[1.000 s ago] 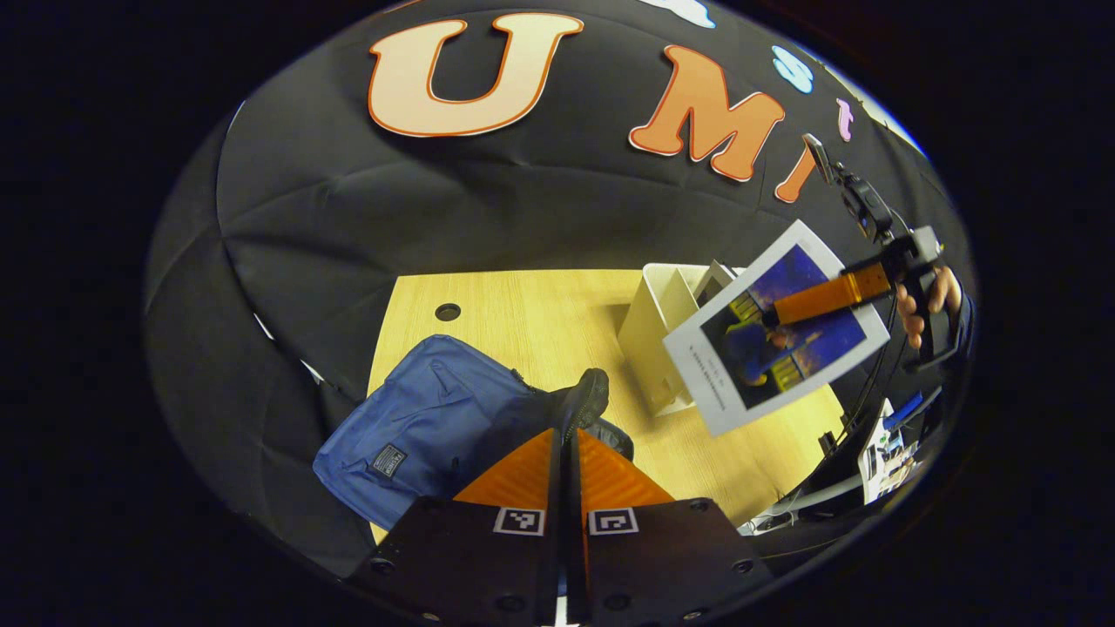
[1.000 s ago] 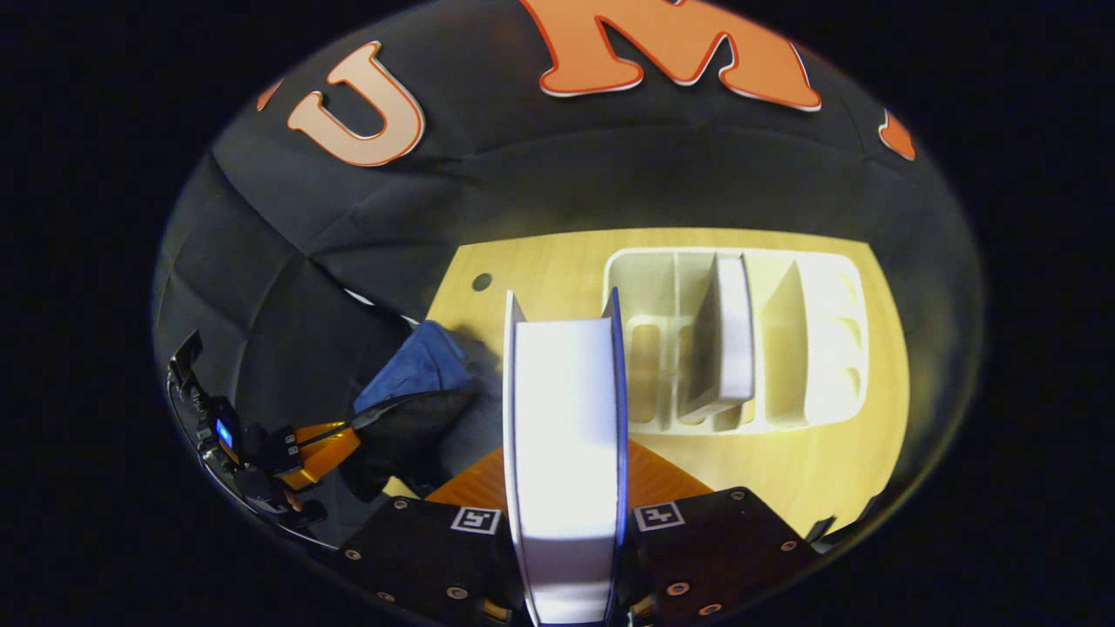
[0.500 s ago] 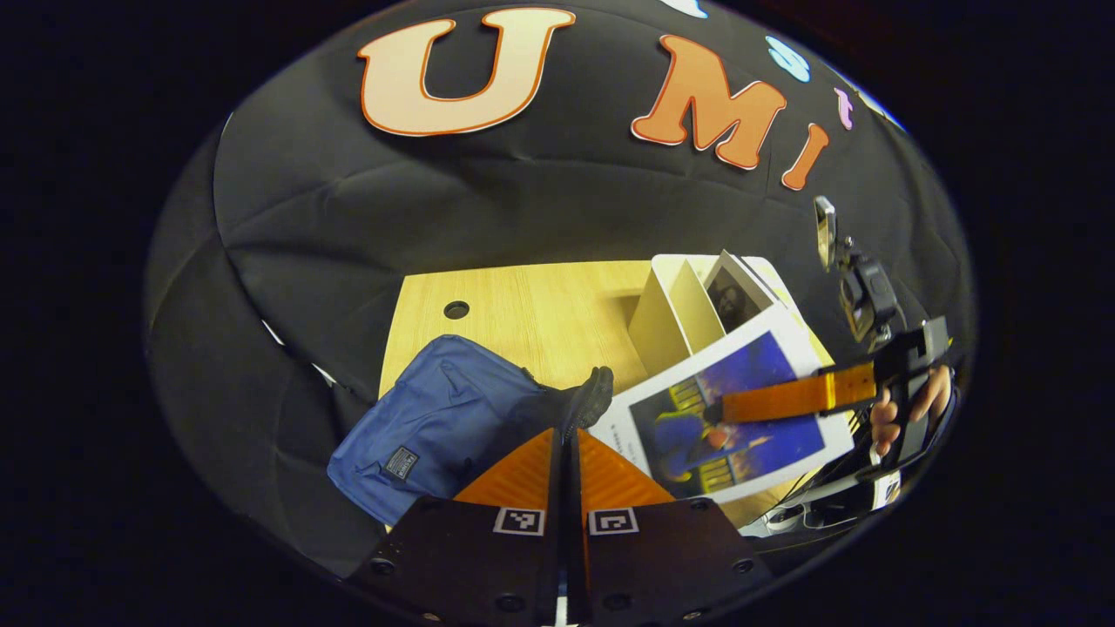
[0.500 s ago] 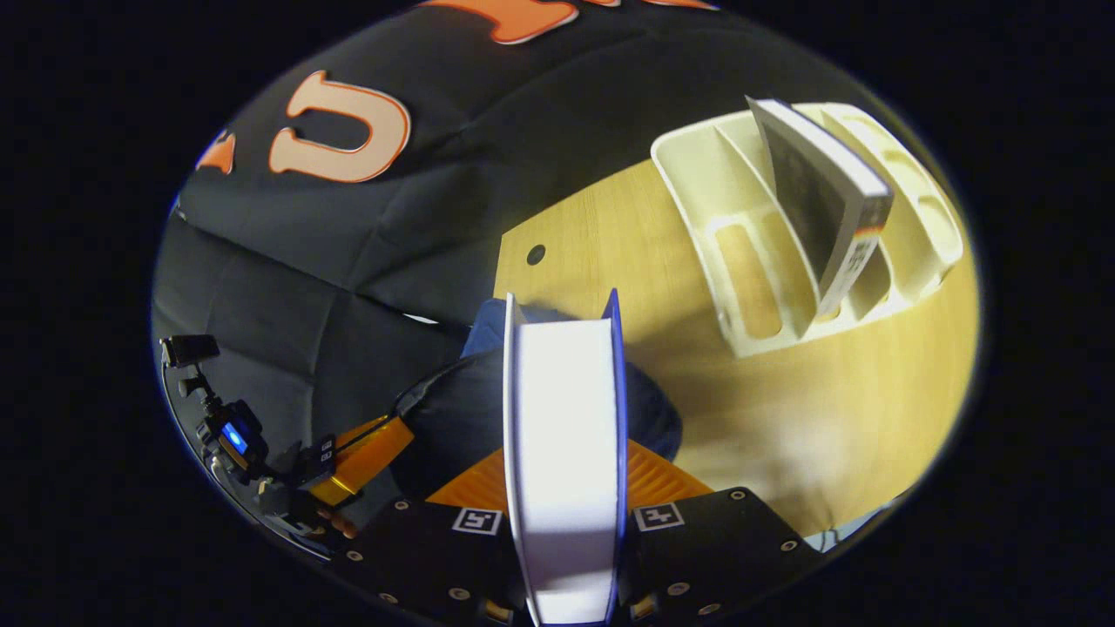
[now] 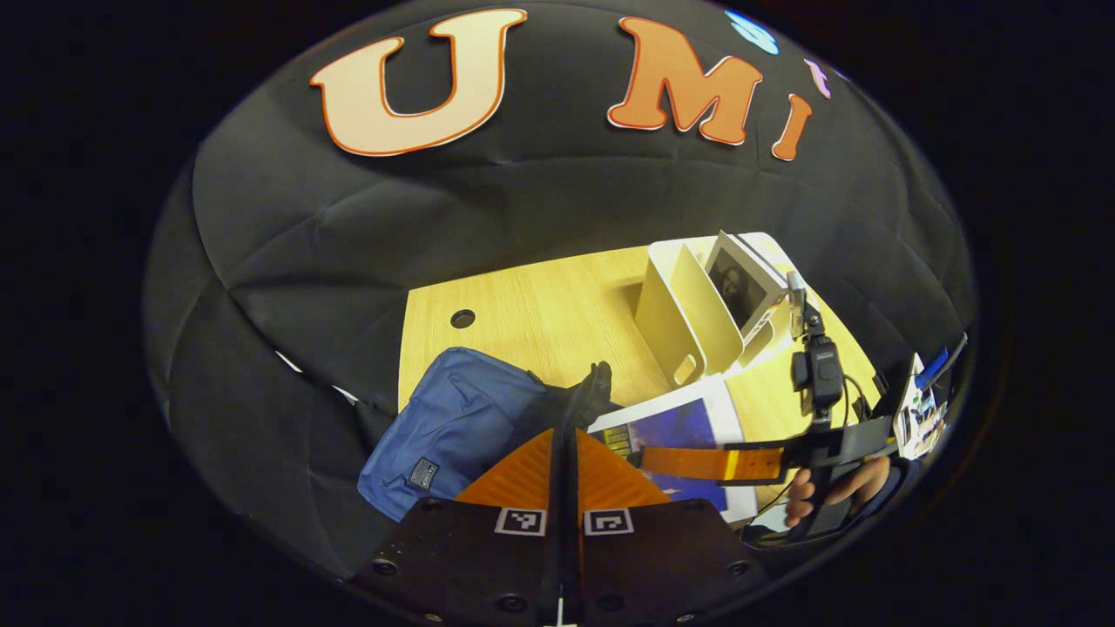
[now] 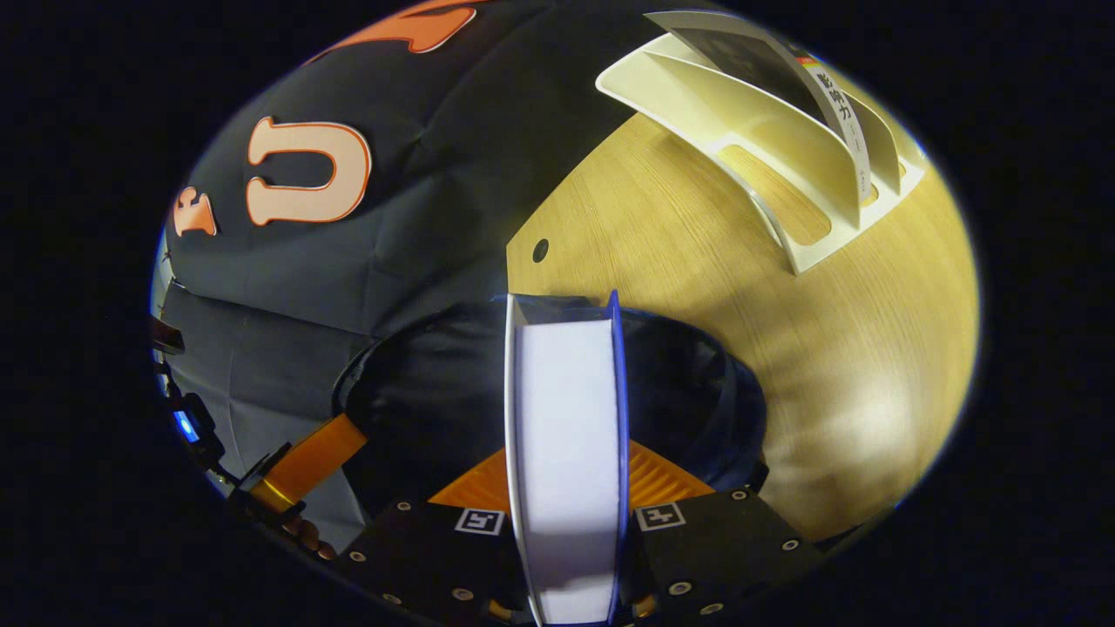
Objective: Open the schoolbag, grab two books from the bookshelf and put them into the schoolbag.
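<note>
My left claw [image 5: 564, 427] is pinched tight on the black lip of the blue schoolbag [image 5: 453, 418], holding it open on the wooden table [image 5: 540, 313]. My right claw [image 6: 564, 453] squeezes the first book [image 6: 566, 435] right above that dark hole. Next I think I must push it in, then fetch the other book [image 5: 739, 286] from the white bookshelf [image 5: 684, 318].

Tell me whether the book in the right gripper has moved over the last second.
Yes. In the left gripper view the held book has dropped from in front of the bookshelf to the schoolbag mouth. The right gripper is clamped on it.
</note>
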A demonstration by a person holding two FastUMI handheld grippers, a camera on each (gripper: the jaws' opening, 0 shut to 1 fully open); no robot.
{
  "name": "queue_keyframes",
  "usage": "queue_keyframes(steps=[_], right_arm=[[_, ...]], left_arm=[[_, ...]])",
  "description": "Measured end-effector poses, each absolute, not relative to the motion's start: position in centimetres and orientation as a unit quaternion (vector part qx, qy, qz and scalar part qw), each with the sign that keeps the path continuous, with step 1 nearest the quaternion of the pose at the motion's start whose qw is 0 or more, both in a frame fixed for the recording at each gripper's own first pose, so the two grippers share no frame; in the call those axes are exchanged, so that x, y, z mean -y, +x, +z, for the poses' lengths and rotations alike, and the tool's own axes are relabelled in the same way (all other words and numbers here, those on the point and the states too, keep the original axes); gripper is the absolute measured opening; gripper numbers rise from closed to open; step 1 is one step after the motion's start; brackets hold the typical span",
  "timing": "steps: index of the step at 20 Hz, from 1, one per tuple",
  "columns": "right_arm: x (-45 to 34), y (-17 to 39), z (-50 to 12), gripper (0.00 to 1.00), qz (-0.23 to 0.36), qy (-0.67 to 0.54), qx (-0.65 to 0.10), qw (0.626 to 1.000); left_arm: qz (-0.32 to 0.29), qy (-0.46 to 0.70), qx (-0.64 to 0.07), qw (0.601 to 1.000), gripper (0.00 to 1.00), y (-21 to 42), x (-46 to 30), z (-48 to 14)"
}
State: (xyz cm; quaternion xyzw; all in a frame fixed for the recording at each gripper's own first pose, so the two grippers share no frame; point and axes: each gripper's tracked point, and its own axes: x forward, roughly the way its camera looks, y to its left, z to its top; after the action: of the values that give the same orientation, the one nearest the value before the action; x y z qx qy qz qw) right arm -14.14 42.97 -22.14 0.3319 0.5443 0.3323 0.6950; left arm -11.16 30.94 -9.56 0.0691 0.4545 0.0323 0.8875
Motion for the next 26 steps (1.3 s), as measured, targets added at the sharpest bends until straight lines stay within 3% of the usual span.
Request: queue_keyframes(steps=[8,21,22,23,25,26], right_arm=[[-46.1,-14.6,-25.8,0.4,0.301,0.404,-0.565,0.653],[-53.1,-14.7,-27.7,0.4,0.312,0.421,-0.538,0.66],[-53.4,-14.8,-27.7,0.3,0.314,0.421,-0.54,0.658],[-53.5,-14.9,-27.8,0.4,0.312,0.42,-0.545,0.655],[-52.7,-15.1,-27.6,0.41,0.29,0.402,-0.562,0.662],[-52.2,-14.8,-27.8,0.33,0.273,0.381,-0.565,0.679]], left_arm=[[0.018,0.082,-0.47,0.879,0.0,-10.8,-29.3,-9.5],[-0.017,0.093,-0.471,0.877,0.01,-11.2,-26.2,-9.9],[-0.015,0.092,-0.47,0.878,0.01,-11.3,-26.2,-9.9],[-0.012,0.09,-0.469,0.879,0.01,-11.3,-26.5,-9.9],[0.001,0.08,-0.461,0.884,0.01,-11.0,-27.5,-9.4],[0.009,0.077,-0.456,0.887,0.01,-11.1,-28.3,-9.2]])
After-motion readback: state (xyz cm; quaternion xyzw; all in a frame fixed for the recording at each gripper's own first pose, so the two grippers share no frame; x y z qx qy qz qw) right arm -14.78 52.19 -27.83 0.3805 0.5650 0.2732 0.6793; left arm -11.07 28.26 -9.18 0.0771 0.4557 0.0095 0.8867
